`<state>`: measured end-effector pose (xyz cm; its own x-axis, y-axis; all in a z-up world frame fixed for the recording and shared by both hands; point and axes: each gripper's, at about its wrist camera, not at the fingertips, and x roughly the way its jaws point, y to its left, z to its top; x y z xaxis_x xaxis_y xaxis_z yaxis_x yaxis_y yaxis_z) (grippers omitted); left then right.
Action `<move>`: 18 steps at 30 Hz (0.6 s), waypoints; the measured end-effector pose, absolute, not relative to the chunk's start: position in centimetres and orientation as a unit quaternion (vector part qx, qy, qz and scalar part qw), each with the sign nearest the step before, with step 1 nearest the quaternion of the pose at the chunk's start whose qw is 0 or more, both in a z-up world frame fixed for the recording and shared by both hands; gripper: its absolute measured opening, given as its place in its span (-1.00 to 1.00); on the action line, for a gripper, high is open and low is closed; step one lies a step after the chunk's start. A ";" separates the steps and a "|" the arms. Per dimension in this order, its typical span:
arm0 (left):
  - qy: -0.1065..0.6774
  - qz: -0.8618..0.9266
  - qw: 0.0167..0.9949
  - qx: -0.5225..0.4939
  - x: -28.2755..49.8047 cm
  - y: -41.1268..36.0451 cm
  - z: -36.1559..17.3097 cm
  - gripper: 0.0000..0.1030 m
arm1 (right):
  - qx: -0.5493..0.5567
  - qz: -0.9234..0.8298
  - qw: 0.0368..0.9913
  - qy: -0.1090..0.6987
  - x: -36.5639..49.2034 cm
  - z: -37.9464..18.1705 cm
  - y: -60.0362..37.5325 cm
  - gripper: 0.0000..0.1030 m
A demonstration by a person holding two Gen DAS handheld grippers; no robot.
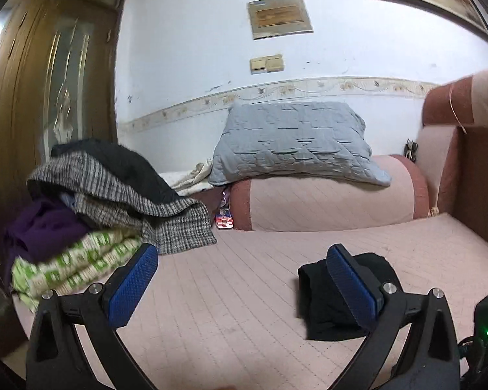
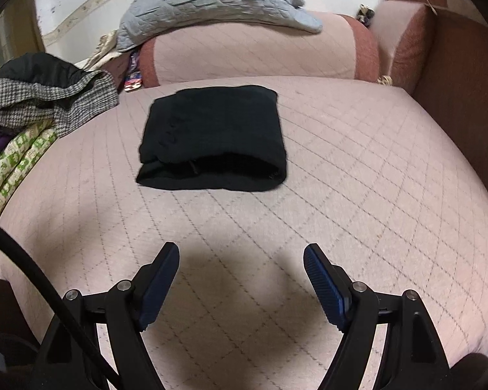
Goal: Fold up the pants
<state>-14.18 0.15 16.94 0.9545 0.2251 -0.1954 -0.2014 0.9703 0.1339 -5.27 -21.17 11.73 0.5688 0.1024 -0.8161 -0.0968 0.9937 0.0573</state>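
Basically done, I'd say: on the sofa (image 2: 358, 169) the pants (image 2: 211, 136) lie as a compact black bundle mid-seat, rolled edge facing me, well clear of the laundry pile (image 2: 48, 97) at my left. Both tools are empty. My left gripper (image 1: 240, 279) has its fingers spread wide, and my right gripper (image 2: 240, 279) is also parted, hovering over bare seat short of the pants. Risk: any nudge from a finger on retreat could catch the loose top layer and flop the fold open; the near edge looks puffy, not pressed flat. Right view shows the whole bundle and its shape. Left view hides half of it behind my right finger but shows the door (image 1: 48, 81) and pillow (image 1: 292, 143) better.
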 end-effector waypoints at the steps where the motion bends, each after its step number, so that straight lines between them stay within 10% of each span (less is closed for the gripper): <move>1: 0.117 0.090 0.988 0.050 -14.0 0.2 17.2 1.00 | -0.001 0.061 0.886 0.460 -5.2 11.8 -20.9 0.62; 18: 0.399 0.034 0.916 -0.023 -8.6 2.2 7.0 1.00 | -0.013 0.058 0.879 0.474 -5.4 11.2 -20.1 0.66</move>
